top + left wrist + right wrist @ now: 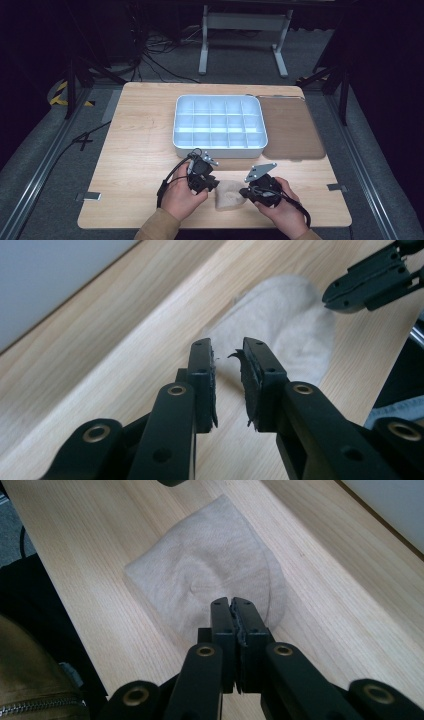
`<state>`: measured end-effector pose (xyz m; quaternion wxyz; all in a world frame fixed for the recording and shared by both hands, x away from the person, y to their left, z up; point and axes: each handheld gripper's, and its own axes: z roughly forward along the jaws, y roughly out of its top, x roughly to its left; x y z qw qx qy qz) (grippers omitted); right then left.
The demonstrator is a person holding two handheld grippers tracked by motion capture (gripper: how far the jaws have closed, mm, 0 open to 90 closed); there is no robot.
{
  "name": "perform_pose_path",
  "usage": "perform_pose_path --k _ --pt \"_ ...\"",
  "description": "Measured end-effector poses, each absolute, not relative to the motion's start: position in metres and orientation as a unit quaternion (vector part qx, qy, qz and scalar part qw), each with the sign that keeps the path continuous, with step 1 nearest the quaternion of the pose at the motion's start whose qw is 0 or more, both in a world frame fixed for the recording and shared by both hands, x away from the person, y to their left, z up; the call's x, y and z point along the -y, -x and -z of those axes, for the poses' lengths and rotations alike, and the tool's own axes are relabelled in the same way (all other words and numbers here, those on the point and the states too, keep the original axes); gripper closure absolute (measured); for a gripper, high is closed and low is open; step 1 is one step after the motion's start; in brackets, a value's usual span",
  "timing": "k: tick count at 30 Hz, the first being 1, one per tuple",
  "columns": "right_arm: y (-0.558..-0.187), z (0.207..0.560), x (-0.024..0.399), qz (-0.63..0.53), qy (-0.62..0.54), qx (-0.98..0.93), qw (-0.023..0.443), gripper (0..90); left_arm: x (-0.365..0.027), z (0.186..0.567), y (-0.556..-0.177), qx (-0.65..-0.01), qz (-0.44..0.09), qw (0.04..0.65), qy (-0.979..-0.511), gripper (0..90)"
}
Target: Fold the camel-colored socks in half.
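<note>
A small beige cloth (pixel 229 196) lies flat and folded on the wooden table (pixel 145 150) near its front edge. My left gripper (pixel 215 184) is at the cloth's left side. In the left gripper view its jaws (pixel 227 347) stand a little apart, with nothing between them and the cloth (pixel 285 315) just beyond. My right gripper (pixel 244 191) is at the cloth's right side. Its jaws (pixel 231 602) are pressed together over the near edge of the cloth (pixel 200 565), and I see no fabric pinched between them. The right gripper (pixel 370 280) also appears in the left gripper view.
A white tray (pixel 218 147) with several compartments stands behind the grippers at mid-table. A brown mat (pixel 292 127) lies to its right. The table's front edge runs close behind the person's hands.
</note>
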<state>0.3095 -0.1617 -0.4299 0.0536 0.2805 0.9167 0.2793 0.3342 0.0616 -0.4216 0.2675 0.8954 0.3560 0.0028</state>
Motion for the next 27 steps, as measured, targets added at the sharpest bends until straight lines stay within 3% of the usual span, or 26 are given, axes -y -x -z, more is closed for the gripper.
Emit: perform_pose_path --k 12,27 --pt "-0.317 0.443 0.143 -0.263 -0.278 -0.922 0.054 88.0 -0.064 0.439 -0.329 -0.334 0.007 0.233 -0.913 74.8" --pt "-0.319 0.450 0.146 -0.269 -0.281 -0.920 0.045 88.9 -0.064 0.448 -0.333 -0.336 0.040 0.232 -0.912 72.3"
